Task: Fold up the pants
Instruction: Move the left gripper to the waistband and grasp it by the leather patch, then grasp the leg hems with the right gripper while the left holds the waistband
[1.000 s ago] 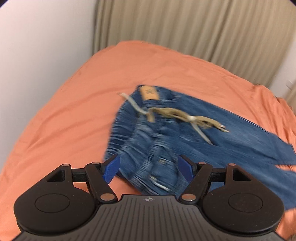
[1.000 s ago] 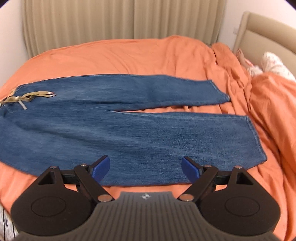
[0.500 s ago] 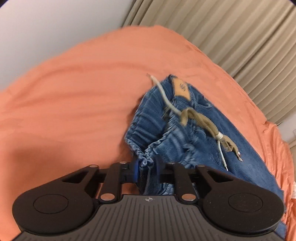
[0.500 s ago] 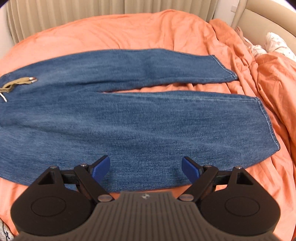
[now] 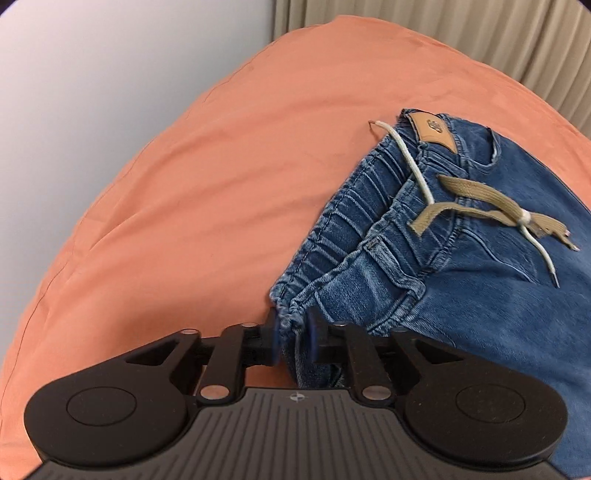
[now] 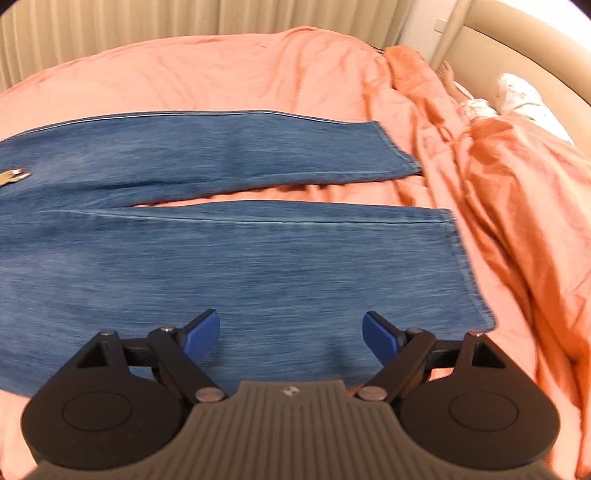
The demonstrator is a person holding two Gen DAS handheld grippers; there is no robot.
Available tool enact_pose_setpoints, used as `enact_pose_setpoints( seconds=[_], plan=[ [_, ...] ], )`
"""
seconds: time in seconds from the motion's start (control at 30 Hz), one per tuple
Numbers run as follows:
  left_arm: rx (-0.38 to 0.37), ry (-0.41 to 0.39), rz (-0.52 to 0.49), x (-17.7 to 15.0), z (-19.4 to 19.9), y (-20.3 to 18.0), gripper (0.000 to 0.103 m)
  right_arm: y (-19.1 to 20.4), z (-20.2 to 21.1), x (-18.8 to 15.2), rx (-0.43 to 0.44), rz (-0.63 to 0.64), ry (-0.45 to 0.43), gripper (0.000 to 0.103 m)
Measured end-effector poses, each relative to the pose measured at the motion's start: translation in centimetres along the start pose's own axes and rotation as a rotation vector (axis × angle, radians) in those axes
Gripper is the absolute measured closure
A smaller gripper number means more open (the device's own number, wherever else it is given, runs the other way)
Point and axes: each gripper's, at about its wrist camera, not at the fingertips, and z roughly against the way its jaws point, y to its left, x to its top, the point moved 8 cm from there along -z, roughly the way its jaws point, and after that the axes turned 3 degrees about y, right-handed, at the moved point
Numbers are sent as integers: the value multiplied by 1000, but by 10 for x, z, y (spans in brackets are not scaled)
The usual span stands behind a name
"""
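Blue jeans [image 6: 258, 266] lie flat on an orange bed, both legs stretched to the right with a gap between them. My left gripper [image 5: 293, 332] is shut on the near corner of the elastic waistband [image 5: 354, 218] and the denim bunches there. A tan drawstring [image 5: 491, 214] and a white cord [image 5: 413, 170] lie across the waist, beside a tan leather patch [image 5: 434, 131]. My right gripper [image 6: 291, 334] is open and empty, just above the near leg close to its hem [image 6: 469, 273].
The orange sheet [image 5: 184, 184] covers the bed. A rumpled orange duvet [image 6: 517, 192] is piled at the right, with a white pillow [image 6: 517, 92] and a beige headboard [image 6: 517, 48] behind it. Beige curtains [image 6: 184, 33] hang at the back. A white wall [image 5: 92, 74] stands left.
My left gripper went from open above the waist to shut on the waistband corner, and now pulls it taut. My right gripper moved lower and to the right, toward the near leg's hem, staying open.
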Motion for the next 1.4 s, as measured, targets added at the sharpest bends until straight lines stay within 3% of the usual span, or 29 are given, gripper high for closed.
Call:
enact_pose_setpoints(
  seconds=[0.1, 0.2, 0.33, 0.43, 0.63, 0.83, 0.9, 0.97, 1.03, 1.07, 1.17, 1.33, 1.4],
  plan=[
    [87, -14, -103, 4, 10, -4, 43, -26, -1, 1, 1, -16, 23, 22],
    [113, -80, -207, 14, 41, -16, 38, -51, 0, 3, 15, -51, 31, 22],
    [-63, -106, -218, 39, 63, -49, 33, -71, -8, 12, 108, -100, 25, 22],
    [-193, -116, -191, 61, 56, -80, 28, -82, -23, 20, 148, -127, 21, 22],
    [-243, -117, -110, 122, -9, -124, 28, -109, -51, 25, 149, -264, 50, 22],
    [-239, -81, -1, 166, -78, -133, 29, -103, -67, 32, 125, -228, 9, 22],
    [-268, -51, 48, 170, -95, -131, 31, -102, -75, 34, 106, -246, 8, 22],
    [-335, -39, 95, 173, -104, -131, 42, -100, -82, 38, 81, -235, 1, 22],
    [-343, -97, 118, 177, -99, -128, 74, -96, -88, 43, 38, -193, -6, 22],
    [-344, -140, 102, 177, -94, -129, 74, -93, -91, 46, 22, -169, -8, 22],
    [-289, -236, -16, 175, -75, -140, 79, -86, -100, 51, -4, -128, -1, 22],
    [-32, -428, -215, 166, -35, -169, 84, -89, -113, 52, -15, -138, -3, 22],
    [51, -409, -234, 173, -45, -165, 83, -93, -114, 52, -22, -151, -13, 22]
  ],
)
